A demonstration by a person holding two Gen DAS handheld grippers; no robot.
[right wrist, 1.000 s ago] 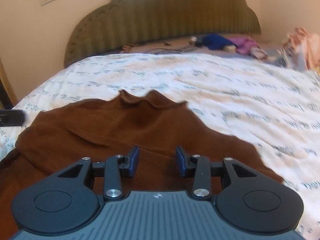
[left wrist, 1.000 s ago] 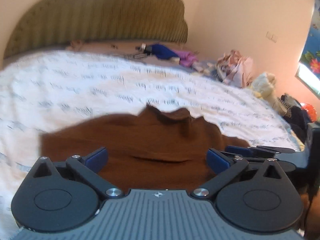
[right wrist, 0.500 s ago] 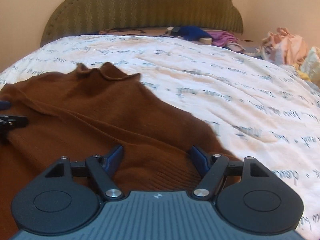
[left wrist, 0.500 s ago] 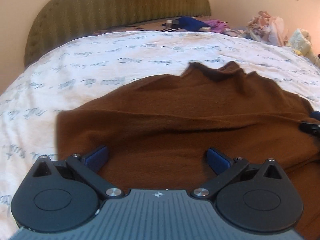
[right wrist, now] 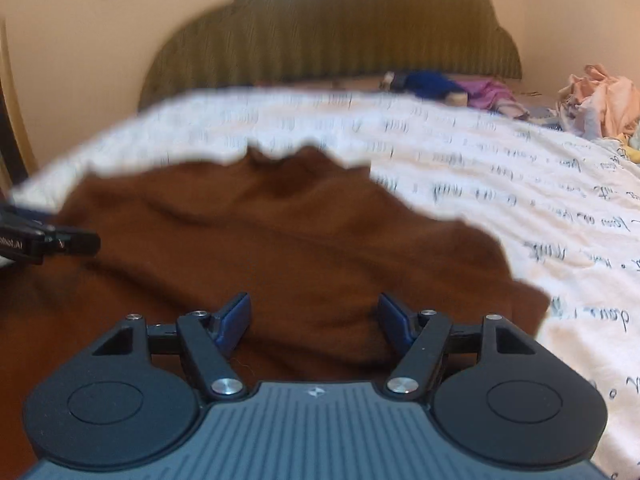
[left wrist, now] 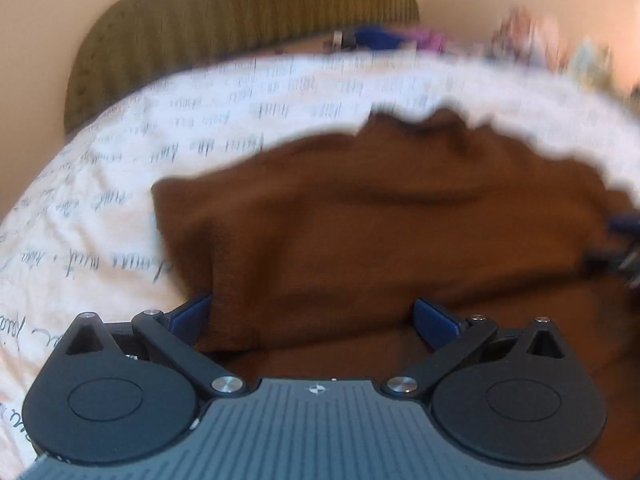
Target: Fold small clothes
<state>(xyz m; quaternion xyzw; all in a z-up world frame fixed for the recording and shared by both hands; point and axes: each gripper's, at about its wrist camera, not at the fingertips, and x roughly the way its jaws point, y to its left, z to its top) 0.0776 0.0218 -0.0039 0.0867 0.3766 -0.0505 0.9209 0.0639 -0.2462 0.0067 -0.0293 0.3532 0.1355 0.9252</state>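
Observation:
A brown knit sweater lies spread on the white printed bedsheet, its collar toward the headboard; it also shows in the right wrist view. My left gripper is open, low over the sweater's left part, with a folded edge between its fingers. My right gripper is open over the sweater's right part and holds nothing. Each gripper's tip shows at the edge of the other's view. Both views are motion-blurred.
A green padded headboard stands at the far end. Blue and purple clothes lie near it, and a pile of pink clothes sits at the far right. White sheet extends to the sweater's right.
Both grippers have shifted over the sweater, the left one toward its left edge. The right gripper's jaws have opened wider than a second ago. The left sleeve side now lies folded inward.

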